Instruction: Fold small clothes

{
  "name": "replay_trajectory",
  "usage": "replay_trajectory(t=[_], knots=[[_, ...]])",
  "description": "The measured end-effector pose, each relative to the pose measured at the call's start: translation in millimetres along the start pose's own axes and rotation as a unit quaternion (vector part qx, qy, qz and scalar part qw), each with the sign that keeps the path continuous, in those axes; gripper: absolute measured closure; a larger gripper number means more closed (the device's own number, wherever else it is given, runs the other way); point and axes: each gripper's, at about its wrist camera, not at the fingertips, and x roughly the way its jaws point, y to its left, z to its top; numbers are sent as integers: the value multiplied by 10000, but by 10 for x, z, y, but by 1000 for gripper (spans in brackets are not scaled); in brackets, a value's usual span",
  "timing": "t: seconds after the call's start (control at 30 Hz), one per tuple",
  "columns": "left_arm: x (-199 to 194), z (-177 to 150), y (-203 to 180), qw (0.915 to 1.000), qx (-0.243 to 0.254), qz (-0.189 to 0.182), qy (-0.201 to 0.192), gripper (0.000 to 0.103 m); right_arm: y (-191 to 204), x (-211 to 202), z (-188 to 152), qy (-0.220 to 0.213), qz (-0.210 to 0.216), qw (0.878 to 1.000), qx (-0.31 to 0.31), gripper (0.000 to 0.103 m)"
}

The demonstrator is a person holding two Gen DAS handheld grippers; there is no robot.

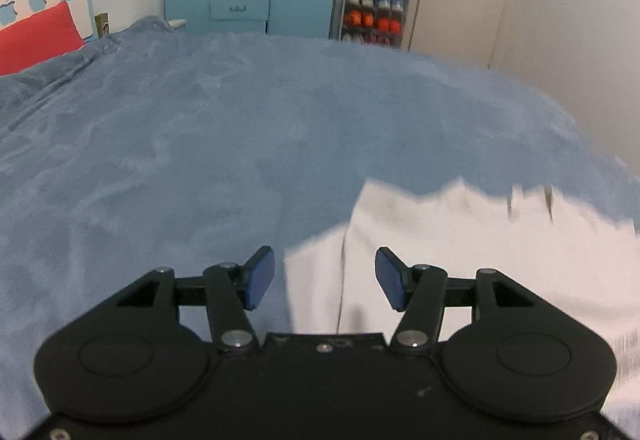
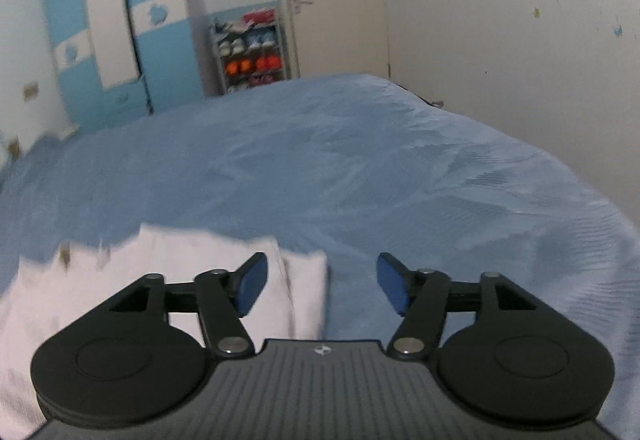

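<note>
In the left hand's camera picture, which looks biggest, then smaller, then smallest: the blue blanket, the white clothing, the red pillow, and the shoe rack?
1. Blue blanket
2. White clothing, though it lies nearest the camera
3. Red pillow and shoe rack: they look alike, so no ranking.

Black hand-held gripper, blue pads, silver screws.

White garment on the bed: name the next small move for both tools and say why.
Probably lower both and pinch the near side edges. The left tool and right tool are open and hold nothing; the white garment lies on the blue blanket, its left and right edges between their pads.
</note>
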Motion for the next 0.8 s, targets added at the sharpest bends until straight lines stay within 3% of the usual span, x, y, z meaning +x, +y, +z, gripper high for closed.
replay_trajectory(t=[0.13,0.2,0.27,0.4,0.53,0.7,0.73,0.77,0.8], knots=[[-155,-400,-42,9990,114,90,423,45,-37,-342,-166,242,-107,9994,-241,20],[-182,-554,-61,9969,-47,-81,775,45,-63,-428,-254,528,-14,9985,-130,20],[-270,-717,-134,9953,-168,-305,907,45,-71,-502,-336,757,132,9970,-30,20],[-234,-877,-222,9941,-101,-150,1065,44,1,-590,-520,994,166,9948,-152,20],[-80,-1010,-151,9887,-233,-275,1452,43,47,-456,-708,1287,274,9912,-163,20],[6,-1079,-40,9849,-537,-581,1537,38,37,-124,-913,1733,484,9835,194,18],[-1,-1077,-51,9858,-501,-632,1476,39,32,-84,-935,1674,487,9842,302,28],[-22,-1083,-51,9871,-449,-693,1373,47,22,-81,-956,1634,462,9847,401,39],[-41,-1085,-34,9881,-498,-696,1276,75,15,-72,-951,1625,485,9843,485,71]])
